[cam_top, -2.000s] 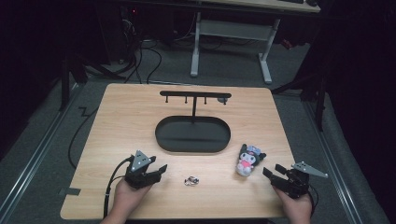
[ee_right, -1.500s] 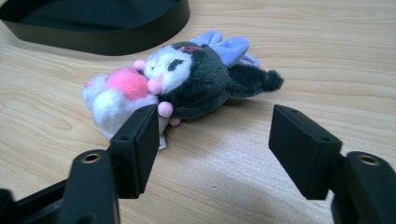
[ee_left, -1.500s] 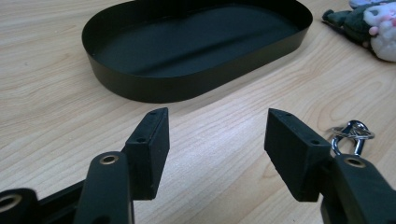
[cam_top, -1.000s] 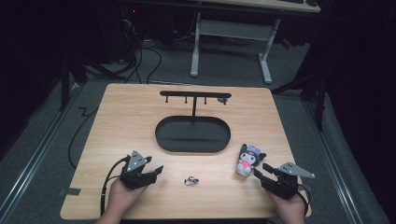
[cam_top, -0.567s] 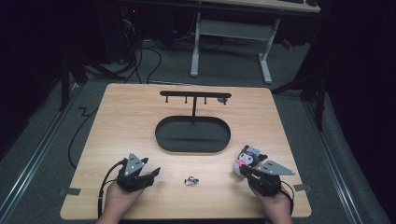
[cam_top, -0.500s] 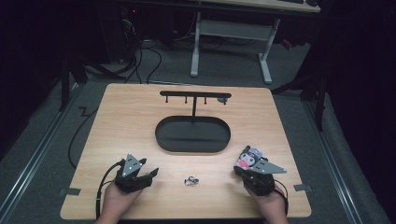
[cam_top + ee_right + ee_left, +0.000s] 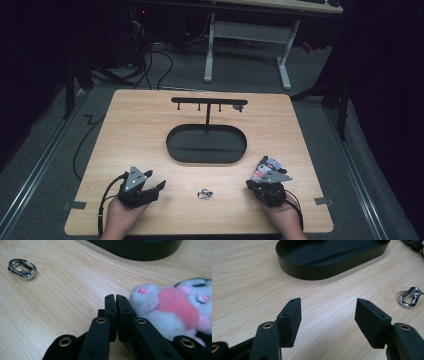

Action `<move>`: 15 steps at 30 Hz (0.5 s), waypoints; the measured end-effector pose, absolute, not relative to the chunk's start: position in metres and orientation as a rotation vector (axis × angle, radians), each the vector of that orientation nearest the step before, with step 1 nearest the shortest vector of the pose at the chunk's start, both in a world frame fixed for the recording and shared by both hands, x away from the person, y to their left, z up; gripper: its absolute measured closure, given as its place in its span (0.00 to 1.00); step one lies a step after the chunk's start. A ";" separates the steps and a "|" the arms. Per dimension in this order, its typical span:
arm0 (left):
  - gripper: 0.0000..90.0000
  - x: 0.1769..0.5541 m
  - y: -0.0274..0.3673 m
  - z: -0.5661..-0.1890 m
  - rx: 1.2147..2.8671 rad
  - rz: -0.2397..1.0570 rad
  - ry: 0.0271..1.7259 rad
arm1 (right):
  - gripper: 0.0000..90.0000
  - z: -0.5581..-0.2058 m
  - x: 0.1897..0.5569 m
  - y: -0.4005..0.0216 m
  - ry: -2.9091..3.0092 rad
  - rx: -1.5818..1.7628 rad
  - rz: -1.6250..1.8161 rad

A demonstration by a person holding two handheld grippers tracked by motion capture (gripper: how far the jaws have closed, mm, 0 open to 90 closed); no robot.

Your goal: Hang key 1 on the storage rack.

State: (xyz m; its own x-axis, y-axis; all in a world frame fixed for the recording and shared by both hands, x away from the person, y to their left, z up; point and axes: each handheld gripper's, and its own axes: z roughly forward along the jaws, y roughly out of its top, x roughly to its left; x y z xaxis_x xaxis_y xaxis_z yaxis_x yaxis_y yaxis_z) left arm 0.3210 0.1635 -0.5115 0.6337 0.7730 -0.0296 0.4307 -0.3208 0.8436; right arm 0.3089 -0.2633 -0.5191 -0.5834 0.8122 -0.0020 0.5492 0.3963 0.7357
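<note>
Closely pressed together, the jaws of the right gripper (image 7: 115, 298) are seen with nothing between them just beside a plush toy (image 7: 172, 308), while the left gripper (image 7: 328, 315) is held wide over bare wood near a metal ring (image 7: 409, 297); no writing is legible.

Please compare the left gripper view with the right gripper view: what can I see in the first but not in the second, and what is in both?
The left gripper view alone has the left gripper, its jaws wide apart over bare wood with nothing between them. The right gripper view alone has the right gripper, its jaws pressed together, and a plush toy lying right beside them. Shared by both: the wooden table, the black oval tray and the small metal ring clip.
</note>
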 end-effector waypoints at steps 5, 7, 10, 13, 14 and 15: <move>0.43 0.321 0.160 -0.511 1.959 0.484 0.931 | 0.98 -0.518 0.306 -0.274 2.269 1.218 1.005; 0.43 0.322 0.159 -0.511 1.962 0.485 0.930 | 0.98 -0.518 0.306 -0.277 2.266 1.224 1.006; 0.43 0.322 0.157 -0.512 1.965 0.484 0.930 | 0.97 -0.519 0.302 -0.287 2.255 1.243 1.004; 0.43 0.319 0.158 -0.510 1.972 0.502 0.919 | 0.95 -0.518 0.302 -0.292 2.242 1.267 1.012; 0.43 0.319 0.158 -0.509 1.967 0.505 0.916 | 0.95 -0.518 0.302 -0.294 2.237 1.269 1.010; 0.43 0.319 0.159 -0.508 1.965 0.503 0.916 | 0.95 -0.517 0.301 -0.295 2.233 1.274 1.010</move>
State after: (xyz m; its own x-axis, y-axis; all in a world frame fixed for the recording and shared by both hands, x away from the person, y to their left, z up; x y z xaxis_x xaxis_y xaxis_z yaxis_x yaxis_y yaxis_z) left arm 0.3187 0.1591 -0.5085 0.6454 0.7638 -0.0049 0.4051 -0.3368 0.8500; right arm 0.3015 -0.2949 -0.5175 -0.5186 0.8546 0.0257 0.5834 0.3318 0.7413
